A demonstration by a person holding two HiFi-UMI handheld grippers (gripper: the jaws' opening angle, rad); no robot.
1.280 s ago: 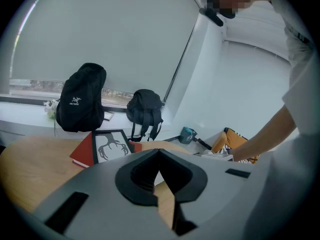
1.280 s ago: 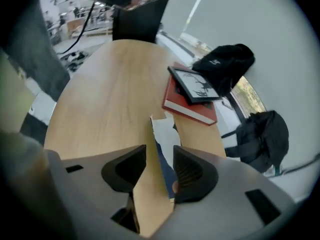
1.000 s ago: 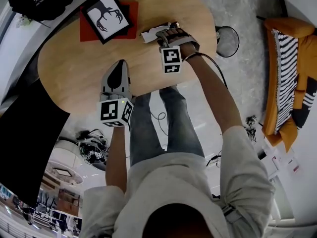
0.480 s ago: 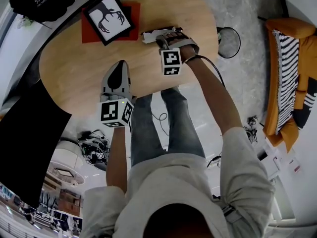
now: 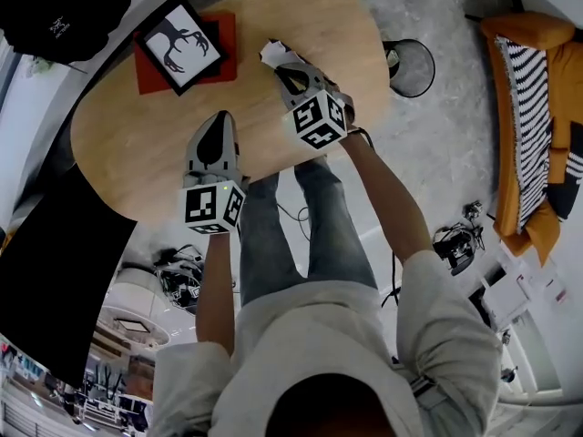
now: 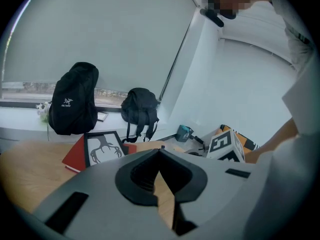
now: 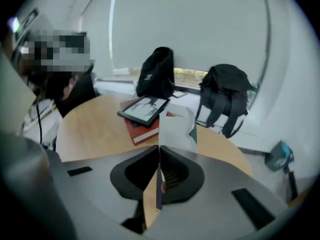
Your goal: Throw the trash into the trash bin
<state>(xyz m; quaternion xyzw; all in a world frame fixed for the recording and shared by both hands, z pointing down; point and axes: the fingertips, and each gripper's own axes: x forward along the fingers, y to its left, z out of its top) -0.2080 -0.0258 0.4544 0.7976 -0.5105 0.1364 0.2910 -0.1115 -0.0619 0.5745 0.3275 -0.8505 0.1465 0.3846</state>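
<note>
The table (image 5: 137, 139) was pale wood, smooth and matt. The scrap of paper (image 7: 176, 126) was thin, white and creased. The left gripper (image 6: 160, 150) and the right gripper (image 7: 159, 146) had smooth matt grey plastic shells with black ribbed pads (image 6: 142, 176). The backpack (image 6: 75, 104) was black cloth. The book (image 5: 226, 27) had a matt red cover. The trash bin (image 5: 412, 69) looked like dark wire mesh.

A pale blind (image 6: 100, 29) is covering the window beyond the oval wooden bench (image 5: 127, 144), letting soft daylight in. Grey speckled floor (image 5: 455, 126) is spreading right of the bench, where an orange sofa (image 5: 533, 35) is standing.
</note>
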